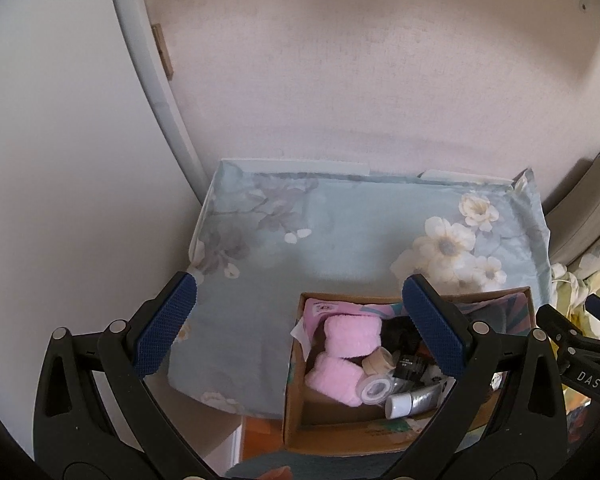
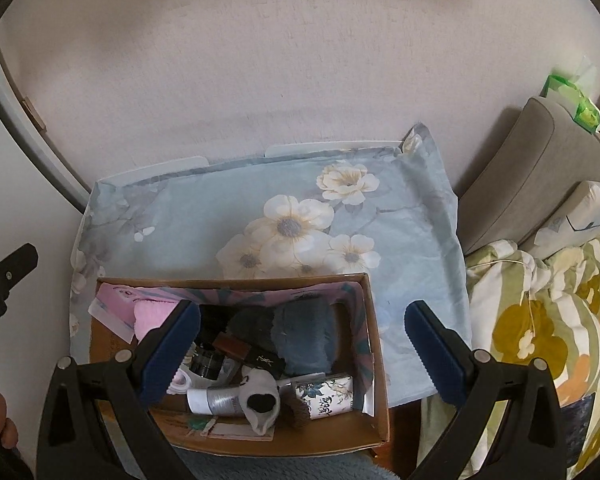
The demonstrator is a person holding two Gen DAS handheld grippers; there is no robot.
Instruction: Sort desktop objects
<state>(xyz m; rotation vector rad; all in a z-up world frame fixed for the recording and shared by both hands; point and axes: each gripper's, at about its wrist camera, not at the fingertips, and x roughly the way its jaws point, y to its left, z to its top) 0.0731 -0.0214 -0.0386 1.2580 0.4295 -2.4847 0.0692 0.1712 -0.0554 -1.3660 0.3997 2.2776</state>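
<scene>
- Left gripper (image 1: 300, 328): its 2 blue-padded fingers (image 1: 165, 322) are spread wide and pinch nothing. It hangs above the near part of the tabletop, its right finger over the cardboard box.
- Tabletop (image 1: 300, 240): covered by a pale blue floral cloth (image 2: 204, 220) with white flowers printed toward 2 o'clock; it stands against a pinkish wall (image 1: 360, 80).
- Cardboard box (image 2: 374, 344): open-topped, it sits on the cloth at the near edge, at 6 o'clock in the right wrist view and at 5 o'clock in the left wrist view. The desktop objects are all piled inside it.
- Box, left side: 2 pink fluffy rolls (image 1: 352, 338) lie side by side at 9 o'clock, with a pink printed sheet (image 1: 320, 312) behind them.
- Box, middle: a roll of tape (image 1: 376, 390) touches the nearer pink roll; a silver tube with a white cap (image 2: 216, 400) lies flat at 6 o'clock; a black cosmetic case (image 2: 266, 362) lies tilted just behind it, and a small dark jar (image 2: 206, 364) sits at its left.
- Box, right side: a grey-blue fluffy cloth (image 2: 304, 332) fills the far part at 1 o'clock; a white sock with a black patch (image 2: 260, 400) lies near the front wall, and a flat flower-patterned case (image 2: 326, 396) is just beside it at 4 o'clock.
- Right gripper (image 2: 302, 354): its fingers (image 2: 434, 354) are spread wide, pinching nothing; the left one is over the box, the right one is beyond its right wall.
- Bedding (image 2: 540, 320): yellow and green flowered fabric lies at 3 o'clock, beside the tabletop.
</scene>
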